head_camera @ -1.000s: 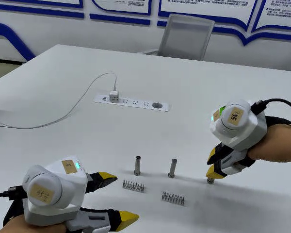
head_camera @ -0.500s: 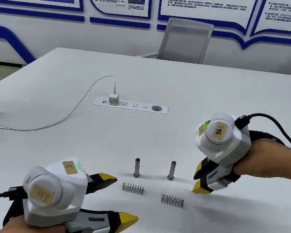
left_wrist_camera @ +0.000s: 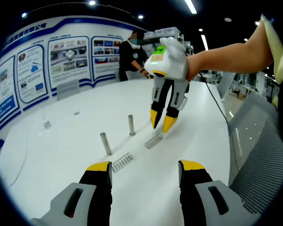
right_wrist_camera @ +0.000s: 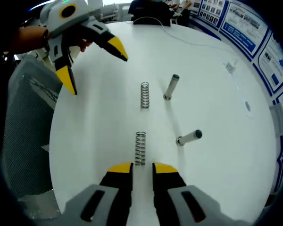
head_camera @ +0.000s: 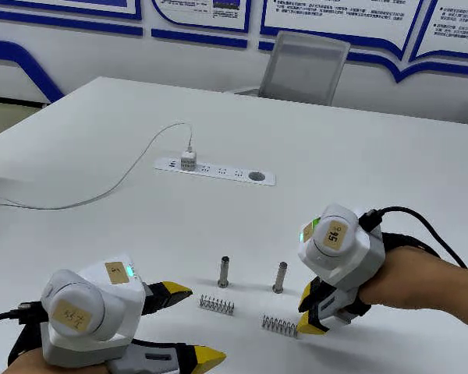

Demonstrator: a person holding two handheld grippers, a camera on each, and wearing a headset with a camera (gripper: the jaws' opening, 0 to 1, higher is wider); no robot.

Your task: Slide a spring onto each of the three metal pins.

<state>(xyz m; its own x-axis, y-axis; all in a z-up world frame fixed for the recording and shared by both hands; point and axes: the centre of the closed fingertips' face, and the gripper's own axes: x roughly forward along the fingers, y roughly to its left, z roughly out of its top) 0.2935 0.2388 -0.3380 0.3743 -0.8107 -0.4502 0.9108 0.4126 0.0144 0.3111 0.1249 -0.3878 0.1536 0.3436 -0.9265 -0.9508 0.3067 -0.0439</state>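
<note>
Right gripper (head_camera: 306, 313) has come to the nearer spring (head_camera: 279, 325), jaws slightly parted; left gripper (head_camera: 199, 324) spread wide. Two springs (head_camera: 217, 305), two pins (head_camera: 224, 272) (head_camera: 279, 277), third perhaps hidden.

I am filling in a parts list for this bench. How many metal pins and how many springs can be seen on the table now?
Metal pins, standing upright: 2 (left pin, right pin)
Springs, lying loose on the table: 2 (left spring, right spring)
Total: 4
In the head view the right gripper covers some of the table, so this tally takes in what is in sight.
</note>
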